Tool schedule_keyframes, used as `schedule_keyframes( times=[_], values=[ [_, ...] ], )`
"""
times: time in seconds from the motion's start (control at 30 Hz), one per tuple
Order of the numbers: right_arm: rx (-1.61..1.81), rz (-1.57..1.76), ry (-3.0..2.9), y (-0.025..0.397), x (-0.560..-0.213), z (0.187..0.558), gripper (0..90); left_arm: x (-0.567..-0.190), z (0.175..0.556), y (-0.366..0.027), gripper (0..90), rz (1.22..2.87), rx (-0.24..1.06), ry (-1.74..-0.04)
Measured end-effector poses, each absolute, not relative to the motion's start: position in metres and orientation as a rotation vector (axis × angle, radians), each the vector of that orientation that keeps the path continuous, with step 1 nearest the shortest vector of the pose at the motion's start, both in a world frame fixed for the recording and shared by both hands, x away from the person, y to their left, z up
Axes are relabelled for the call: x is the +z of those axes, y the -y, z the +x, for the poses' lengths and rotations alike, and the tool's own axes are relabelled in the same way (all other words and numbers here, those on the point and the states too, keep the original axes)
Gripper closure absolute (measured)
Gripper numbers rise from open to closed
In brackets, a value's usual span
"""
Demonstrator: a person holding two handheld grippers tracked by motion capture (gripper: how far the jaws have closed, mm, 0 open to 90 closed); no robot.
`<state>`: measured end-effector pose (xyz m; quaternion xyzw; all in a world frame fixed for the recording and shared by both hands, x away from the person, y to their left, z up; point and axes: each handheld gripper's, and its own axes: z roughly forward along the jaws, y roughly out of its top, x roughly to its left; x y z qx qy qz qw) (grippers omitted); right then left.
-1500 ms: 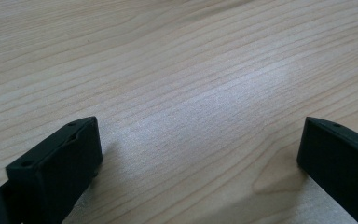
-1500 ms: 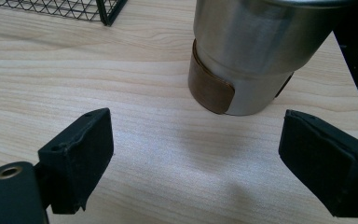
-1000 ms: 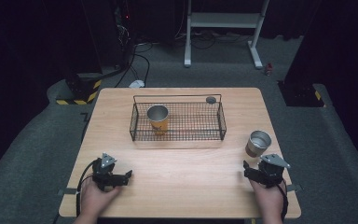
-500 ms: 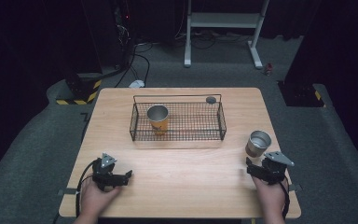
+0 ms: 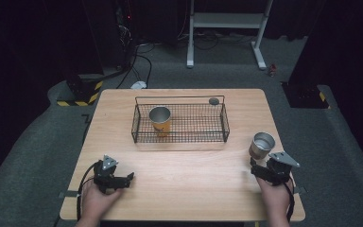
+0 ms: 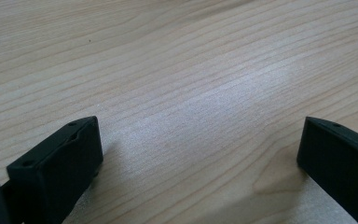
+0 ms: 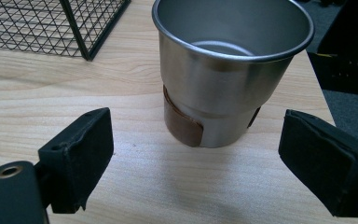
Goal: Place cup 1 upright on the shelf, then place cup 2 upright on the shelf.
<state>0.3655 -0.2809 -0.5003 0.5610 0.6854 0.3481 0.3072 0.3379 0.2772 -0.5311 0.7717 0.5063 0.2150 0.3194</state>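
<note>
Steel cup being approached, not yet gripped

One cup [image 5: 160, 120] is already being held by the wire basket [image 5: 179, 140]; the steel cup [image 7: 228, 70] is being left upright on the table [image 5: 189, 184], just ahead of the right gripper [image 7: 196, 158], between its wide-spread jaws, untouched. The left gripper [image 6: 200, 154] is being rested wide open, empty.

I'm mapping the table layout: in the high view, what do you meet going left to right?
Left tool → cup in the wire basket → small dark disc → steel cup → right tool just before it.
</note>
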Motion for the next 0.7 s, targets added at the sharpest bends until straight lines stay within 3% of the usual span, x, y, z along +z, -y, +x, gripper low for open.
schedule_keyframes(
  times=[0.7],
  values=[
    [0.948, 1.47, -1.792, 0.2834, -0.4965, 0.3726, 10.3, -0.5311, 0.3381, -0.2772, 0.3, 2.029, 0.566, -1.331]
  ],
)
